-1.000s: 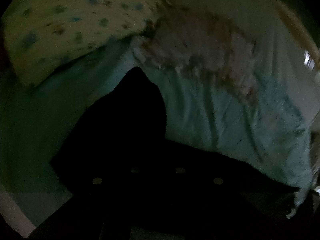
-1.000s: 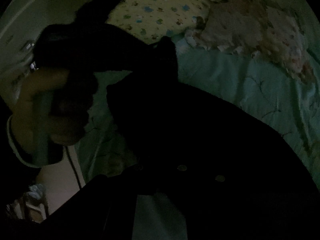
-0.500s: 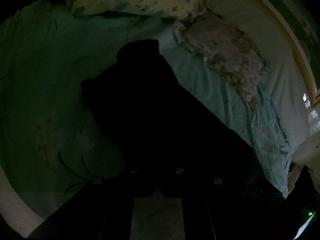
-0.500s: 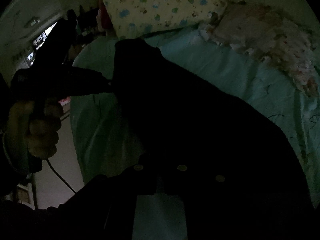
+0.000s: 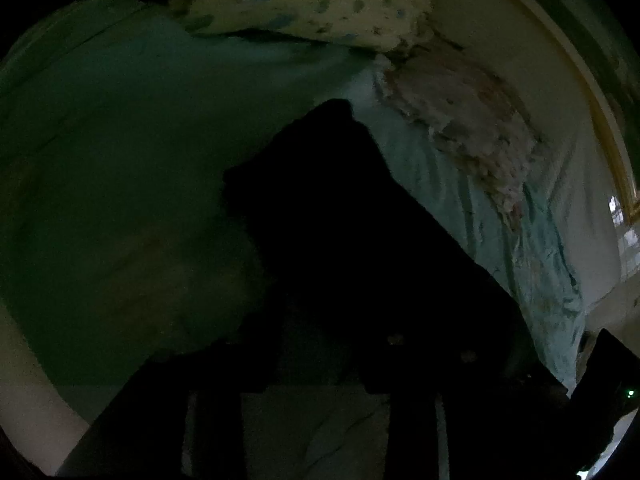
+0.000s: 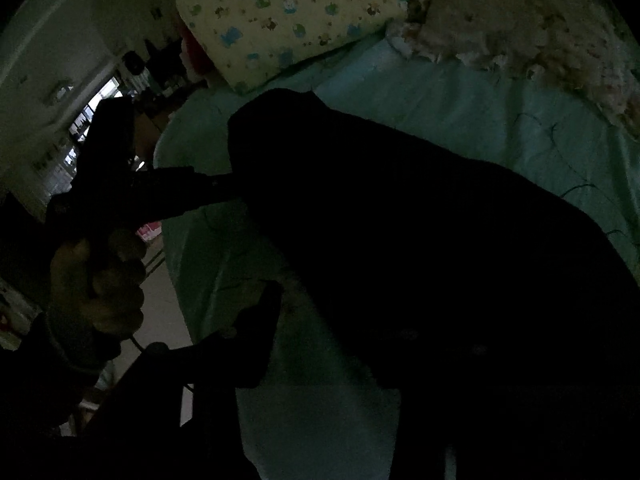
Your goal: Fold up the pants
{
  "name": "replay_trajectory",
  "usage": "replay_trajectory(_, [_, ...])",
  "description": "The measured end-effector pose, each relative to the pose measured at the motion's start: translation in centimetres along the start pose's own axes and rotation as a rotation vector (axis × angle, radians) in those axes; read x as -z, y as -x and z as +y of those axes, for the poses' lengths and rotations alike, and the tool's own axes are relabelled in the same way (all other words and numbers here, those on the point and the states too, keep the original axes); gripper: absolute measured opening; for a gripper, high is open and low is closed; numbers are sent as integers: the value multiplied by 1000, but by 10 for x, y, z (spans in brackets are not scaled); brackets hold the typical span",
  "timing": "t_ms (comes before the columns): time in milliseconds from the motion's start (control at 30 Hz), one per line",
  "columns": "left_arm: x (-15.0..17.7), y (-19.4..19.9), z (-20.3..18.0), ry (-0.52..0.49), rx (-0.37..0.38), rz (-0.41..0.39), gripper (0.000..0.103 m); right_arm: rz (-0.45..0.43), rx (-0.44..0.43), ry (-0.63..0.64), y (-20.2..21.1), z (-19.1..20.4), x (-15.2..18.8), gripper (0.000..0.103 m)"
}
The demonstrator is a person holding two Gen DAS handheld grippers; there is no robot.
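Black pants (image 5: 340,220) lie as a dark folded mass on the teal bedsheet (image 5: 120,160). In the left wrist view my left gripper (image 5: 328,344) sits at their near edge, its jaws opening, with dark cloth between the spread fingers and no visible pinch. In the right wrist view the pants (image 6: 420,220) fill the centre and right. My right gripper (image 6: 336,320) is also opening: its left finger stands clear over bare sheet, and its right finger is lost against the black cloth. The left gripper (image 6: 224,184), held by a hand (image 6: 100,280), touches the pants' left edge.
A yellow patterned pillow (image 6: 288,12) lies at the head of the bed, with a crumpled floral blanket (image 6: 520,20) to its right. The bed's edge drops to pale floor (image 6: 160,320) on the left. The frames are very dark.
Both grippers were shut on the pants and now stand with fingers apart. The left gripper came down toward the bed, and the pants went from hanging to lying on the sheet.
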State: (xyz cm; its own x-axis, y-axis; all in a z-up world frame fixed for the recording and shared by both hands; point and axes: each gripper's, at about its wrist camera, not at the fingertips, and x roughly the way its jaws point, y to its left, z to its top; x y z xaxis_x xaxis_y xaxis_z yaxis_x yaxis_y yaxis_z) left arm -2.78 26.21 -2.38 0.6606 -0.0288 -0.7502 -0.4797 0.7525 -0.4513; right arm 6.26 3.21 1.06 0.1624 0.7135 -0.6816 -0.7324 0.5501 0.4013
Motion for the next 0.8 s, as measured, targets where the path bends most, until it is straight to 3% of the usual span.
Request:
replay_trajectory(100, [1, 7, 8, 9, -24, -15, 50, -12, -7, -23, 3, -2, -1, 41])
replay_trajectory(133, [1, 8, 9, 12, -30, -18, 60, -18, -11, -35, 4, -4, -2, 41])
replay_trajectory(267, [-6, 9, 14, 34, -27, -7, 73, -46, -17, -82, 13, -12, -3, 41])
replay_trajectory(600, [-34, -12, 8, 35, -69, 26, 75, -147, 44, -247, 50, -64, -11, 44])
replay_trajectory(800, [-56, -25, 17, 58, -71, 24, 75, -209, 93, -374, 58, -119, -41, 44])
